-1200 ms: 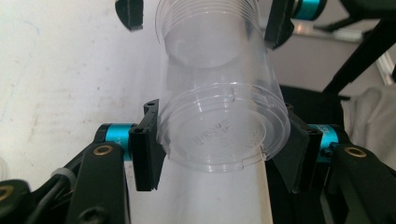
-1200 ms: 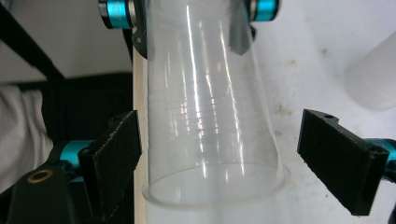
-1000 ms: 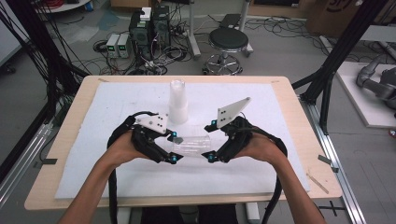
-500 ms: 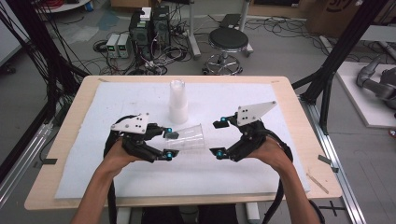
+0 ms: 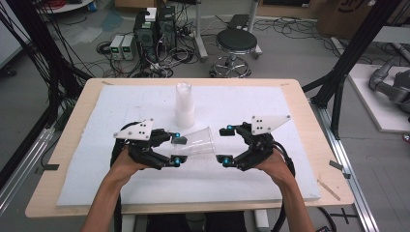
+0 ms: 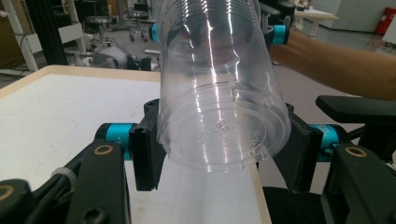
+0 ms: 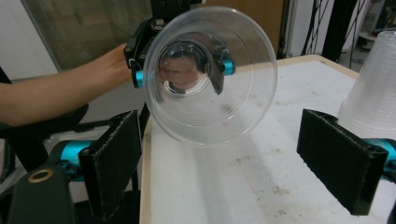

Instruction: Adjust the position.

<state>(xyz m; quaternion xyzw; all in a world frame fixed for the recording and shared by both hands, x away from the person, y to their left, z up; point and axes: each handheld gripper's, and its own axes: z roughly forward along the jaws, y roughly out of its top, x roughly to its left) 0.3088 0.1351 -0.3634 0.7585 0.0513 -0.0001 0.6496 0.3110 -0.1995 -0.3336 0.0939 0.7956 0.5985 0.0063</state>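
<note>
A clear plastic cup (image 5: 197, 142) lies sideways above the white mat, its mouth turned to the right. My left gripper (image 5: 176, 150) is shut on its base. In the left gripper view the pads (image 6: 145, 154) press both sides of the cup (image 6: 219, 88) near its bottom, around my left gripper (image 6: 222, 156). My right gripper (image 5: 225, 144) stands open just right of the cup's mouth, apart from it. In the right gripper view the cup's open mouth (image 7: 210, 74) faces me above my right gripper (image 7: 229, 163), whose wide jaws have nothing between them.
A tall stack of clear cups (image 5: 184, 104) stands upright behind the grippers, and the stack (image 7: 373, 93) sits at the right of the right gripper view. The white mat (image 5: 290, 159) covers most of the wooden table (image 5: 333, 183). A stool and cables lie beyond the far edge.
My right hand has drawn back a little to the right of the cup's mouth and its top plate has turned. The left gripper keeps the cup, now tipped slightly higher.
</note>
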